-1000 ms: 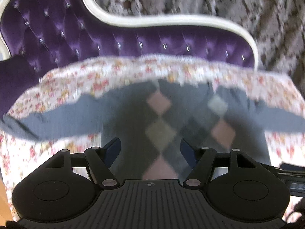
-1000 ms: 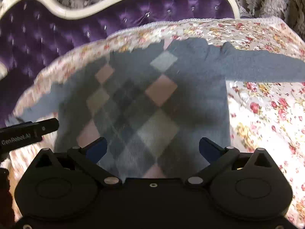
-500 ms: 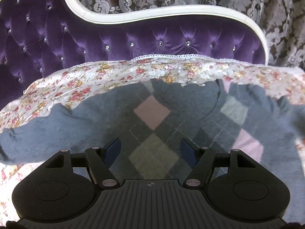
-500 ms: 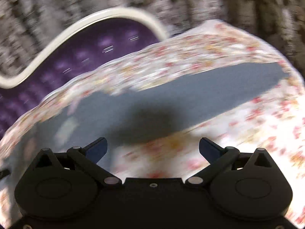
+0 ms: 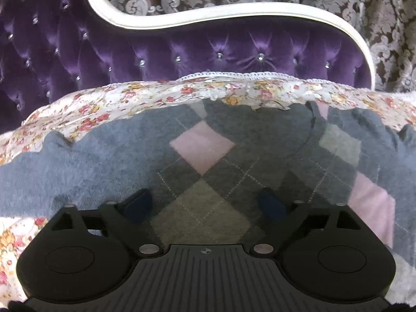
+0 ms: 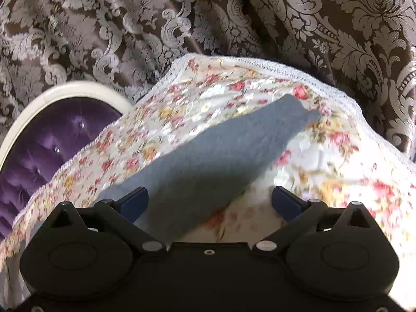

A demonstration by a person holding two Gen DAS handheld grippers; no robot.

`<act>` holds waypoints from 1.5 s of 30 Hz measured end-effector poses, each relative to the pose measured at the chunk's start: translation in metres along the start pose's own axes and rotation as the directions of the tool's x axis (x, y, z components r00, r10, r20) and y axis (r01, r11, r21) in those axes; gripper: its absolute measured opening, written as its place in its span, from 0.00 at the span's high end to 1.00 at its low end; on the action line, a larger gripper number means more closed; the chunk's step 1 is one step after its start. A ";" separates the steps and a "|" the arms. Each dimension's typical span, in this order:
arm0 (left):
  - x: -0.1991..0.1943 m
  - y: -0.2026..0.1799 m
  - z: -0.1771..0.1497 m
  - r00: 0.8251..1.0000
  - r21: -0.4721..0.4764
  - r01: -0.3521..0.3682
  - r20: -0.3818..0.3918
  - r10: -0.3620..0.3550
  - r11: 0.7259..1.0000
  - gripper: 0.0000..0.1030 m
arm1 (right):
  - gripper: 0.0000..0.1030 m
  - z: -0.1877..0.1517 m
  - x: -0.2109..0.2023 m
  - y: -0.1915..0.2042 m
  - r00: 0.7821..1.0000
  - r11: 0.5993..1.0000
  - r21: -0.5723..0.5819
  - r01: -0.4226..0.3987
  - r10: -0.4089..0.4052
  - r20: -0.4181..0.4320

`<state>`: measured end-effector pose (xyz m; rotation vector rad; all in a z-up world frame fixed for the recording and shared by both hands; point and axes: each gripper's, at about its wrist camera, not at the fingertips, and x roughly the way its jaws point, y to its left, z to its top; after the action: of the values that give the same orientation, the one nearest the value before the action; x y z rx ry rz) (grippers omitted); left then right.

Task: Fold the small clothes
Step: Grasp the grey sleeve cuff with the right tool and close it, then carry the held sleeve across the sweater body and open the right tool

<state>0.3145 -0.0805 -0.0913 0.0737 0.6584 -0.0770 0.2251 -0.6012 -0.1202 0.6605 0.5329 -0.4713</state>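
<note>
We see the sweater (image 5: 202, 161) spread flat on the floral cover (image 5: 109, 98), collar toward its back edge. Our left gripper (image 5: 208, 205) hangs wide open over the chest, holding nothing; our right gripper (image 6: 210, 200), equally open and empty, straddles the sleeve (image 6: 213, 156), probably to fold it inward.

The sweater (image 5: 208, 156) lies flat on the cloth (image 5: 130, 96), which covers the sofa (image 5: 182, 49) seat. Its sleeve (image 6: 221, 150) stretches out to the right across the cloth. The curtain (image 6: 234, 13) hangs behind the sofa back.
</note>
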 end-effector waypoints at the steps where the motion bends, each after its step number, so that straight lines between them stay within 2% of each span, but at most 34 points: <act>1: 0.001 0.001 0.000 1.000 -0.006 0.006 -0.002 -0.006 1.000 0.08 | 0.00 0.003 0.003 -0.002 1.000 1.000 0.002 -0.012 0.012 0.006; 7: 0.004 -0.002 -0.003 1.000 -0.006 -0.001 0.021 0.001 1.000 0.04 | 0.00 0.014 0.017 -0.012 0.998 0.998 -0.016 -0.060 0.061 0.035; 11: 0.005 -0.002 -0.003 1.000 -0.009 0.000 0.022 0.000 1.000 0.03 | 0.03 0.022 0.024 -0.021 0.994 0.995 0.035 -0.095 0.093 0.056; 13: 0.005 -0.001 -0.004 1.000 -0.009 -0.002 0.025 0.002 1.000 0.03 | 0.13 0.026 0.025 -0.026 0.994 0.994 0.065 -0.093 0.089 0.062; 15: 0.006 -0.001 -0.004 1.000 -0.009 -0.002 0.027 0.002 1.000 0.02 | 0.35 0.030 0.026 -0.031 0.996 0.994 0.081 -0.076 0.071 0.060; 16: 0.006 -0.001 -0.005 1.000 -0.009 -0.001 0.026 0.002 1.000 0.02 | 0.41 0.032 0.026 -0.034 0.997 0.994 0.089 -0.061 0.056 0.055; 17: 0.006 -0.001 -0.004 1.000 -0.009 -0.002 0.025 0.002 1.000 0.02 | 0.55 0.033 0.026 -0.038 0.998 0.994 0.100 -0.044 0.039 0.049; 18: 0.006 -0.002 -0.005 1.000 -0.009 -0.004 0.027 0.004 1.000 0.02 | 0.72 0.035 0.027 -0.042 0.999 0.993 0.110 -0.031 0.027 0.040; 20: 0.007 -0.002 -0.005 1.000 -0.008 -0.005 0.026 0.005 1.000 0.02 | 0.90 0.037 0.027 -0.051 1.000 0.991 0.135 -0.020 0.018 0.015; 22: 0.007 -0.002 -0.005 1.000 -0.007 -0.006 0.026 0.006 1.000 0.02 | 0.90 0.039 0.022 -0.055 1.000 0.988 0.152 -0.018 0.017 0.009; 26: 0.007 -0.001 -0.003 1.000 -0.003 0.000 0.017 0.000 1.000 0.02 | 0.90 0.046 0.003 -0.041 0.999 0.997 0.077 0.031 -0.032 0.024; 29: 0.007 0.003 0.005 0.999 -0.001 0.028 -0.027 -0.028 1.000 0.04 | 0.90 0.057 -0.015 -0.022 0.998 0.999 0.024 0.046 -0.047 0.044; 31: 0.003 0.008 0.011 0.996 -0.006 0.050 -0.070 -0.050 0.999 0.12 | 0.90 0.066 -0.031 -0.001 0.997 0.998 -0.035 0.043 -0.040 0.068; 33: -0.005 0.016 0.016 0.992 -0.035 0.063 -0.106 -0.067 0.997 0.14 | 0.90 0.074 -0.047 0.023 0.996 0.994 -0.104 0.034 -0.024 0.089; 37: -0.035 0.038 0.021 0.988 -0.084 0.095 -0.111 -0.104 0.992 0.14 | 0.90 0.082 -0.082 0.092 0.991 0.968 -0.249 -0.026 0.057 0.119; 39: -0.051 0.049 0.023 0.990 -0.080 0.091 -0.100 -0.099 0.993 0.14 | 0.90 0.080 -0.098 0.132 0.987 0.943 -0.326 -0.066 0.110 0.118; 42: -0.072 0.069 0.021 0.991 -0.079 0.093 -0.091 -0.100 0.993 0.14 | 0.90 0.069 -0.117 0.196 0.974 0.893 -0.420 -0.161 0.213 0.081; 45: -0.084 0.090 0.017 0.990 -0.100 0.098 -0.091 -0.107 0.990 0.14 | 0.90 0.044 -0.129 0.259 0.949 0.831 -0.488 -0.268 0.316 0.017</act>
<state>0.2671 0.0116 -0.0219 -0.0485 0.7611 -0.1416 0.2857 -0.4201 0.1012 0.2271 0.4230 -0.0670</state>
